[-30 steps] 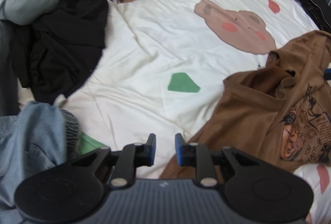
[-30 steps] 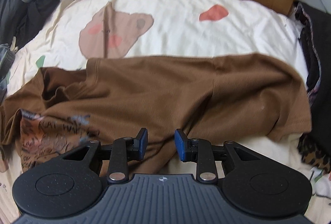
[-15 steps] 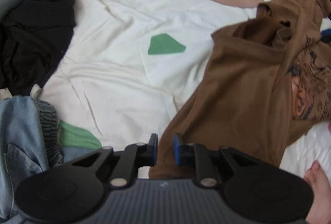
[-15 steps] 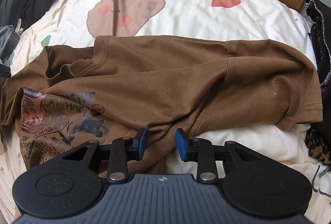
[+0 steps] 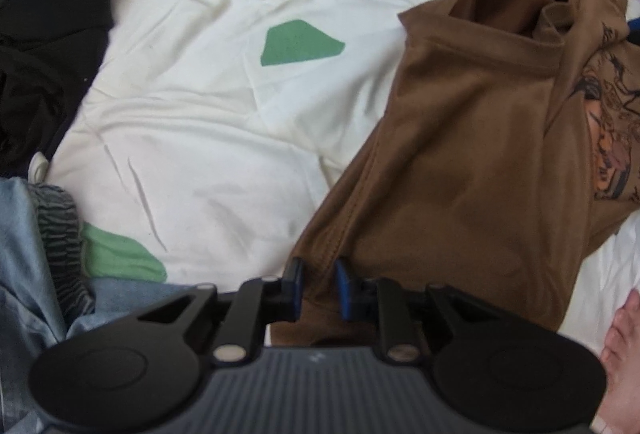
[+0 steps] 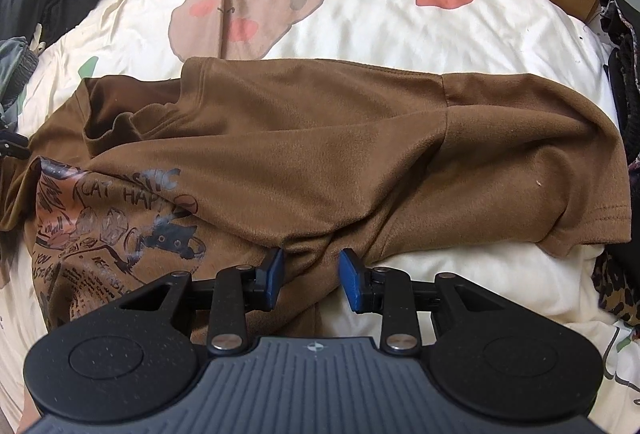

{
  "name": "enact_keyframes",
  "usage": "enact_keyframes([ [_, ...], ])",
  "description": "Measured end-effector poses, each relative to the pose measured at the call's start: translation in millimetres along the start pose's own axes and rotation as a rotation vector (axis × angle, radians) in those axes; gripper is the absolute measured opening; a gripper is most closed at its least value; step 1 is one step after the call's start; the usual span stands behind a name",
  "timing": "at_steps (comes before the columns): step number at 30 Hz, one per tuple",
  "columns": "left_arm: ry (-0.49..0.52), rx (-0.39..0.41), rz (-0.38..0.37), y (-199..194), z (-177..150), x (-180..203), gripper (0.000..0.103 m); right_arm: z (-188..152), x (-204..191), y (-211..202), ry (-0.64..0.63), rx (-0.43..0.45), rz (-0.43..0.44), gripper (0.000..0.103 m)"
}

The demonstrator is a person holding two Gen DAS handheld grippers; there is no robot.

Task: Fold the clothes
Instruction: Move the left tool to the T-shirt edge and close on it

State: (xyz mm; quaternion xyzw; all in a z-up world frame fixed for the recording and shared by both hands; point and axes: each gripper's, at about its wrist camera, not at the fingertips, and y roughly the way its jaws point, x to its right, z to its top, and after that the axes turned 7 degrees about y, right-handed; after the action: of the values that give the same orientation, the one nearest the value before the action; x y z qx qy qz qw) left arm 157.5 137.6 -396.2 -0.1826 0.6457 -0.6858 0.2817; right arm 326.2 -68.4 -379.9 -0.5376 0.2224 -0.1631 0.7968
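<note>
Both grippers on brown tee, laid crosswise on the bed.

L gripper (image 5: 318, 284): narrow gap, tee (image 5: 472, 153) hem bunched between the pads, pinched as far as the view tells. R gripper (image 6: 311, 280): jaws wider, a fold of tee (image 6: 320, 153) between them; can't tell if pads press. Tee's long axis runs left-right in R view, sleeve at right end, print w/ cat at left. Rumpled, not flat. It lies on cream sheet (image 5: 208, 121) w/ green patch; black clothes (image 5: 48, 45) and jeans (image 5: 20, 258) heaped at left. Bare foot (image 5: 624, 346) by tee's edge.
</note>
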Motion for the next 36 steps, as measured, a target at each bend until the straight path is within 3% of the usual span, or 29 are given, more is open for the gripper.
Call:
enact_keyframes([
  [6,0.034,-0.022,0.004,3.3,0.8,1.2,0.024,0.1,0.0,0.9,-0.005,-0.002,0.002,0.039],
  [10,-0.011,-0.023,-0.002,-0.1,-0.3,-4.5,0.005,0.4,0.8,0.0,-0.004,-0.001,0.007,0.039],
  [14,-0.034,0.034,0.057,-21.2,-2.5,-8.5,0.004,0.5,4.2,-1.8,0.018,0.001,0.021,0.039],
  [19,-0.055,0.064,0.119,-29.2,-0.5,-19.9,0.004,0.1,4.7,-0.6,0.024,0.0,0.025,0.039],
  [25,-0.077,0.019,0.112,-6.9,-1.9,-14.3,0.005,0.4,4.5,-3.0,0.01,0.003,0.029,0.04],
  [31,-0.074,0.016,0.108,-10.3,0.9,-15.4,0.019,2.9,12.6,-6.1,0.043,0.008,0.037,0.04],
  [36,-0.105,0.008,0.073,-2.3,1.8,-21.2,0.02,11.4,12.4,-14.5,0.018,0.041,0.053,0.04],
])
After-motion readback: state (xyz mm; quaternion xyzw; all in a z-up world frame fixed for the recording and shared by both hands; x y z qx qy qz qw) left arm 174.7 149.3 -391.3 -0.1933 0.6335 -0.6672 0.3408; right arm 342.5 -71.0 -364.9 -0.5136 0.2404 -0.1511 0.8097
